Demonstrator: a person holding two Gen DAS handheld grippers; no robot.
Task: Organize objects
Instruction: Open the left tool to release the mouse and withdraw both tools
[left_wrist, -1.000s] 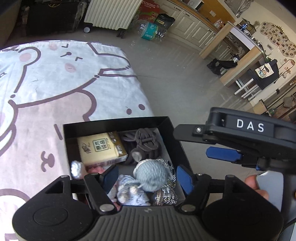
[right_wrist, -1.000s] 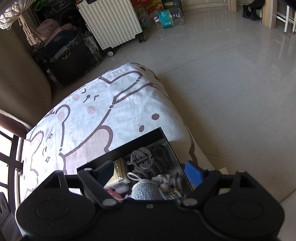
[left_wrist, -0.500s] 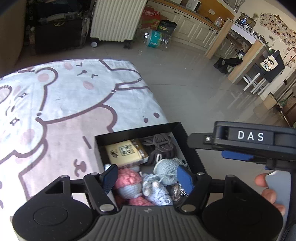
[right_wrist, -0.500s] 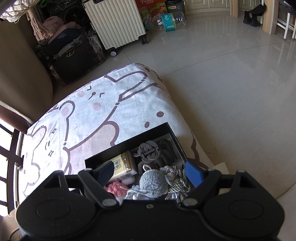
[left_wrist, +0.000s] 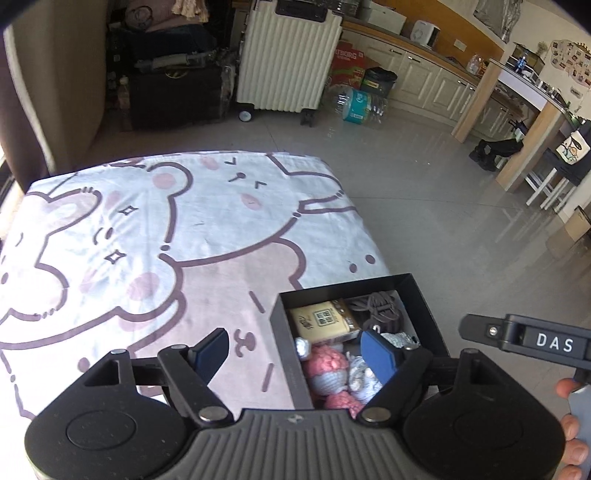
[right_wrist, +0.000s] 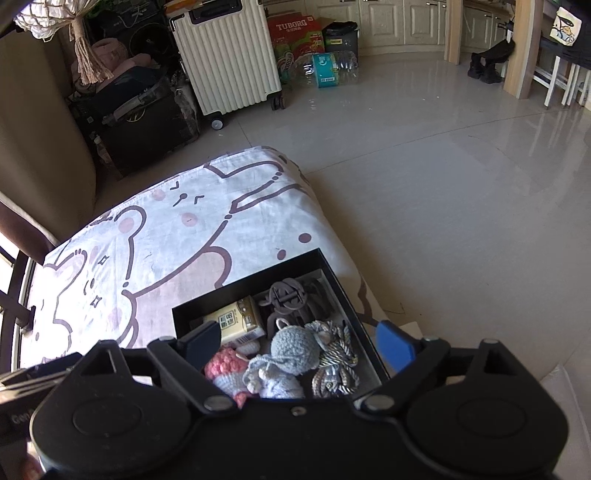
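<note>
Black box (right_wrist: 343, 291) sits at the near right corner of the cartoon-print bedspread (left_wrist: 155, 236), so both hands reach it. Contents are packed together: tissue packet (right_wrist: 236, 321) and dark hair clip (right_wrist: 286, 295) at the far end, grey-blue crochet ball (right_wrist: 295, 350), pink crochet piece (right_wrist: 225, 363) and twisted cord (right_wrist: 338, 363) nearer. Left claw (left_wrist: 295, 354) and right claw (right_wrist: 295, 343) have just been opening; both stand wide, nothing between them. Judged: sorting appears complete.

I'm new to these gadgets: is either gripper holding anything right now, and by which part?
Nothing is held. The left gripper and right gripper have just been opening; both hang empty above the box.
</note>
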